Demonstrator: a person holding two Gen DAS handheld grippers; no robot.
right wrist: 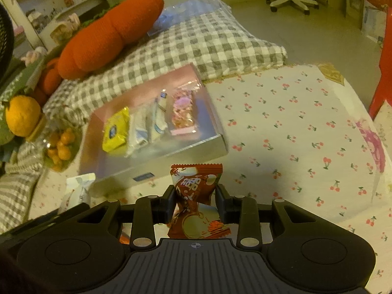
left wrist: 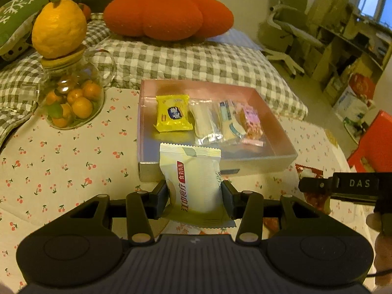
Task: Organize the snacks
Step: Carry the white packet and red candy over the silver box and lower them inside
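My left gripper (left wrist: 195, 191) is shut on a white and yellow snack packet (left wrist: 193, 181), held upright just in front of the pink box (left wrist: 269, 169). Inside the box lie a yellow packet (left wrist: 172, 112), two clear-wrapped snacks (left wrist: 204, 122) and a pink one (left wrist: 251, 125). In the right wrist view my right gripper (right wrist: 195, 196) is shut on a red snack packet (right wrist: 196, 191), above the cherry-print cloth and short of the box's (right wrist: 186, 150) near right corner. The right gripper's side shows at the right edge of the left wrist view.
A glass jar of small oranges (left wrist: 71, 100) with a large yellow citrus (left wrist: 58, 29) on its lid stands left of the box. Behind are a checked quilt (left wrist: 196, 58) and an orange pumpkin cushion (left wrist: 166, 14). A red stool (right wrist: 384, 56) stands far right. Another wrapped snack (right wrist: 78, 188) lies left of my right gripper.
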